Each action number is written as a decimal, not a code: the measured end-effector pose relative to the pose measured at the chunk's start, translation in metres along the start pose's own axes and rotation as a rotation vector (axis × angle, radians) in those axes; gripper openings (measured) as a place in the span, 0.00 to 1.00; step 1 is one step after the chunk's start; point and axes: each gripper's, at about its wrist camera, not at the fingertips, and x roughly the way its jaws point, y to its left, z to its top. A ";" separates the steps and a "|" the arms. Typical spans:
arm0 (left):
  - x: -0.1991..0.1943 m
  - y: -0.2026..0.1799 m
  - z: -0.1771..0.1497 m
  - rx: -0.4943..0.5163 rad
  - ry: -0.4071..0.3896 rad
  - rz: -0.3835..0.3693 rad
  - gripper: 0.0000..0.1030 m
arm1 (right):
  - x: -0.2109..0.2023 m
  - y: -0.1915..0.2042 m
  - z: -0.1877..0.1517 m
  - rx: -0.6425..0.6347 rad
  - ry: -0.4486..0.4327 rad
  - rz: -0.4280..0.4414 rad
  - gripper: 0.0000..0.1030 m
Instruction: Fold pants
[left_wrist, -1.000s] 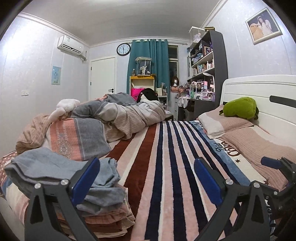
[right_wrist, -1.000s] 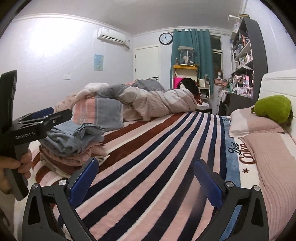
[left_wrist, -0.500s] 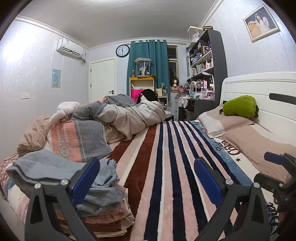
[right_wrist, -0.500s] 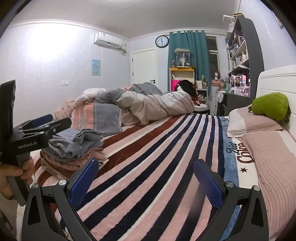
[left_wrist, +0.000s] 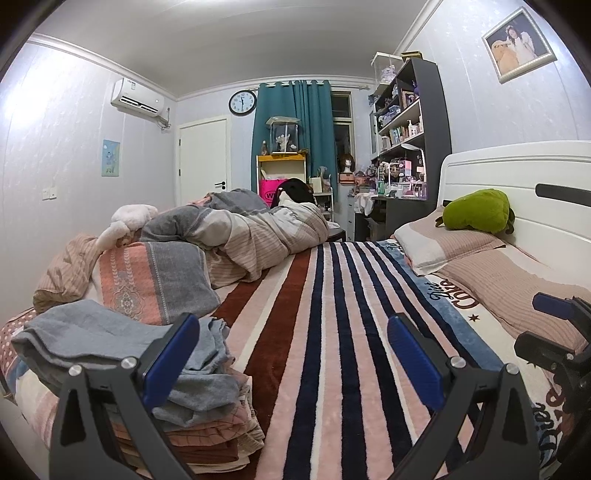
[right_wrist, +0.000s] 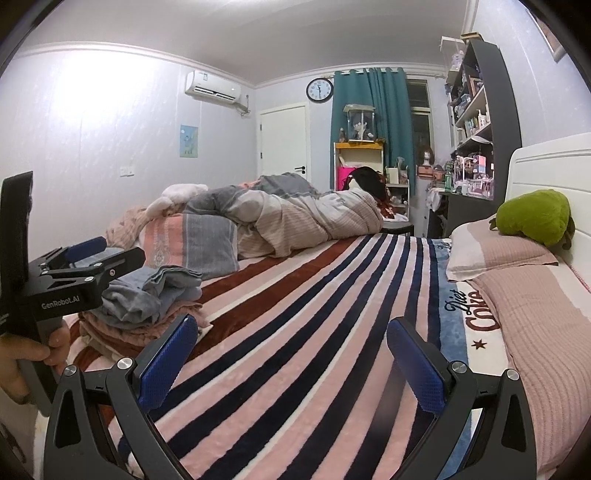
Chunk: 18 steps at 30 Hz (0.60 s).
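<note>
A stack of folded clothes with grey-blue pants (left_wrist: 110, 343) on top sits at the left edge of the striped bed; it also shows in the right wrist view (right_wrist: 147, 295). My left gripper (left_wrist: 293, 358) is open and empty, held above the bed just right of the stack. My right gripper (right_wrist: 291, 358) is open and empty over the striped blanket (right_wrist: 314, 314). The left gripper's body (right_wrist: 74, 273) shows at the left of the right wrist view, beside the stack. The right gripper's body (left_wrist: 554, 343) shows at the right edge of the left wrist view.
A rumpled duvet (left_wrist: 251, 236) and a folded patterned blanket (left_wrist: 155, 280) lie at the far left of the bed. Pillows (left_wrist: 454, 247) and a green plush (left_wrist: 476, 210) lie by the white headboard on the right. Shelves and a desk (left_wrist: 406, 155) stand beyond the bed.
Both grippers have drifted slightly back and up from the bed, so the stack sits a little lower in view. Both stay open and empty.
</note>
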 end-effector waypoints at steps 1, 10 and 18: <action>0.000 0.000 0.000 0.001 -0.001 -0.001 0.98 | 0.000 0.000 0.000 0.000 -0.001 0.000 0.99; -0.001 -0.001 0.004 0.006 -0.006 -0.004 0.98 | -0.003 -0.002 0.001 0.007 -0.010 -0.006 0.99; -0.001 -0.001 0.003 0.007 -0.006 -0.003 0.98 | -0.007 -0.003 0.000 0.011 -0.015 -0.009 0.99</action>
